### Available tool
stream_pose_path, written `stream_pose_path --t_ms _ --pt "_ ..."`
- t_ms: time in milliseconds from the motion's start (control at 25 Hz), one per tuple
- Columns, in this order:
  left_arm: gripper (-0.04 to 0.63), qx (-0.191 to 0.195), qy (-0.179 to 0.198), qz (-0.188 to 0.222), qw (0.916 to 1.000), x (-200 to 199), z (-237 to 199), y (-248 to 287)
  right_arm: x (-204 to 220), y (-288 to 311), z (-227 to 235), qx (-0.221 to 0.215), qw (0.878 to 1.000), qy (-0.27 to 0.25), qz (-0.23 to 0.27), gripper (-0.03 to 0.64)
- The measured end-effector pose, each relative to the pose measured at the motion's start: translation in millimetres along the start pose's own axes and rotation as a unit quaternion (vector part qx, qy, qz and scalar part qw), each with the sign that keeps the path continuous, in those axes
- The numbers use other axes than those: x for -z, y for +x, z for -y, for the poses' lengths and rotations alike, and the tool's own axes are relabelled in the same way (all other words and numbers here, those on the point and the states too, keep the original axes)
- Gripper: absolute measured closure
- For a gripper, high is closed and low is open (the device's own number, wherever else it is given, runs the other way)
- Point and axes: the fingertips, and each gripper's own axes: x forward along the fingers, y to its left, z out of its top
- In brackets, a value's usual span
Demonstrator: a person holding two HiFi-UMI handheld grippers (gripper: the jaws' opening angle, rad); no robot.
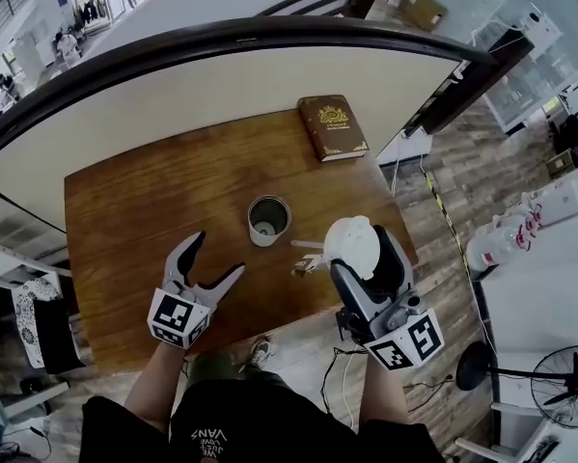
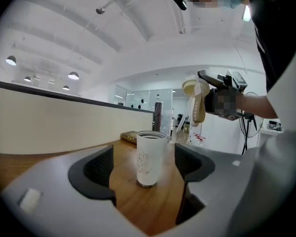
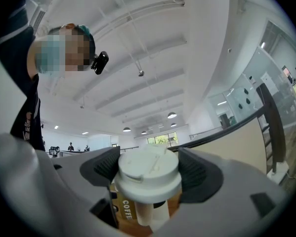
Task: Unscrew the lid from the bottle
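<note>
Your right gripper [image 1: 358,258] has its jaws clamped on the lid [image 1: 352,243], held above the counter [image 1: 134,210], so unscrewing looks done. Your left gripper [image 1: 218,256] has its jaws apart and empty, just short of the open bottle [image 1: 267,220], upright mid-counter.
</note>
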Motion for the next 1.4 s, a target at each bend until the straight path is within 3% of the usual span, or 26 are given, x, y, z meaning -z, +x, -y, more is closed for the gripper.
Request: stream_pose_path --t_ms 360,680,960,1400 --pt "0.211 -0.018 0.005 0.027 0.9995 -35 27 -37 11 -28 -25 -0.007 1.0 0.019 -0.017 0.273" --pt "0.414 -0.025 0.019 0.041 0.9987 -53 51 -68 12 -51 -47 -0.006 0.999 0.034 -0.021 0.273" --pt "0.55 -0.025 0.029 0.05 0.998 -61 69 -87 17 -66 -62 -0.013 0.999 0.045 -0.023 0.273" --pt "0.577 -0.041 0.019 0.05 0.9977 -54 83 -111 33 -75 -83 -0.032 0.997 0.064 -0.036 0.273"
